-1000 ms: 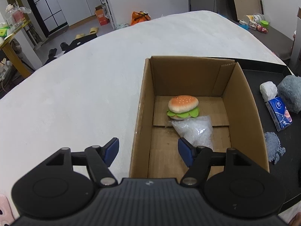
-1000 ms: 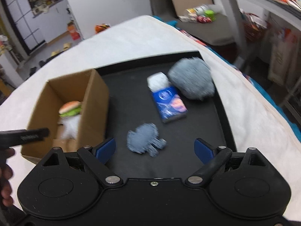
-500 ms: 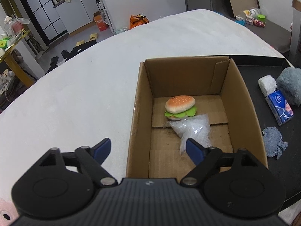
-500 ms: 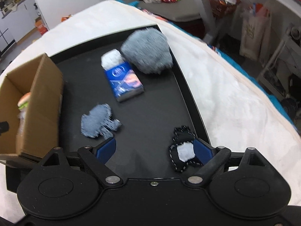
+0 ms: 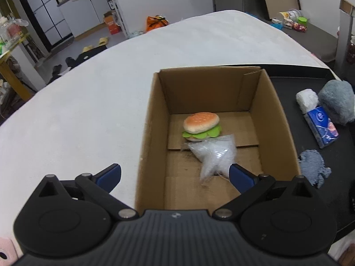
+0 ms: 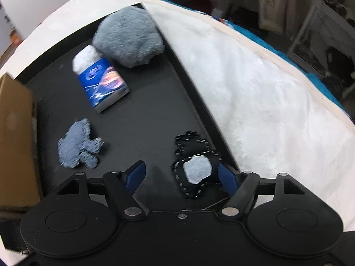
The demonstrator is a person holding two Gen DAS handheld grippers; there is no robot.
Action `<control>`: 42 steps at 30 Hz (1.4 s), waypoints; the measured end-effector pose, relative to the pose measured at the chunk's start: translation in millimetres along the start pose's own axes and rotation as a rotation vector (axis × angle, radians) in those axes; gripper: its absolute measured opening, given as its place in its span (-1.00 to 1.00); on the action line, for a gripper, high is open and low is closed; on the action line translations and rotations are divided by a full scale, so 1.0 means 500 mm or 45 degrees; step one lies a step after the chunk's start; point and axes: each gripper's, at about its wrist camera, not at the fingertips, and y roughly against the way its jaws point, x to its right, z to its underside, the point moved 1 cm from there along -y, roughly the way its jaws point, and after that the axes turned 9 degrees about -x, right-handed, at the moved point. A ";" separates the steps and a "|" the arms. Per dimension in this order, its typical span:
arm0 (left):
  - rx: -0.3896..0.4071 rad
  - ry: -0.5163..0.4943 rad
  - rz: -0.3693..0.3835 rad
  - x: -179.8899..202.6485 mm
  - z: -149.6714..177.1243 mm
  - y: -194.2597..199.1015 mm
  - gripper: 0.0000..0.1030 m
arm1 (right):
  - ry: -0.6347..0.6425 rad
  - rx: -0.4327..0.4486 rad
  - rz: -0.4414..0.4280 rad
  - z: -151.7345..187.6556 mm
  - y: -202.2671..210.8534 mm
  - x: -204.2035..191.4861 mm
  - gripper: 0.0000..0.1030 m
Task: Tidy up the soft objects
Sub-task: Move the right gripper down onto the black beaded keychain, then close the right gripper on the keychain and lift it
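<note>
An open cardboard box (image 5: 275, 102) holds a plush burger (image 5: 201, 126) and a clear plastic bag (image 5: 214, 155). My left gripper (image 5: 175, 176) is open and empty above the box's near left wall. On the black tray (image 6: 150, 115) lie a grey fluffy toy (image 6: 129, 36), a white roll (image 6: 85, 58), a blue tissue pack (image 6: 103, 84), a blue denim patch (image 6: 77, 143) and a black stitched toy with a pale patch (image 6: 195, 166). My right gripper (image 6: 180, 176) is open, low over the tray, with the black toy between its fingers near the right one.
The box (image 6: 13, 133) stands against the tray's left side. The tray lies on a white fuzzy cover (image 6: 266, 93). The tray's right rim (image 6: 199, 102) runs just right of the black toy. Room clutter lies beyond the bed.
My right gripper has swung right and down toward the black stitched toy, which now sits between its fingers. My left gripper has opened wider and drawn back slightly over the box.
</note>
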 end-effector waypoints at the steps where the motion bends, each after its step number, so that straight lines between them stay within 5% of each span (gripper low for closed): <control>1: -0.001 -0.002 0.001 0.002 0.000 0.000 0.99 | -0.013 0.004 0.012 0.000 -0.001 0.003 0.37; 7: -0.001 -0.020 0.013 0.007 0.000 0.005 0.99 | -0.050 -0.047 0.037 -0.007 -0.036 0.005 0.27; 13: -0.008 -0.045 0.029 0.016 0.002 0.005 0.99 | -0.072 0.003 0.070 -0.007 -0.037 0.009 -0.33; 19: -0.002 -0.002 0.026 -0.004 -0.001 0.007 0.99 | -0.083 0.041 0.064 -0.010 -0.030 0.015 -0.58; 31: 0.003 0.032 0.035 -0.027 0.000 0.003 0.98 | -0.101 0.122 -0.236 -0.009 0.012 0.025 -0.64; 42: 0.017 0.052 0.083 -0.042 0.000 -0.005 0.91 | 0.053 0.279 -0.298 -0.009 0.080 -0.030 -0.64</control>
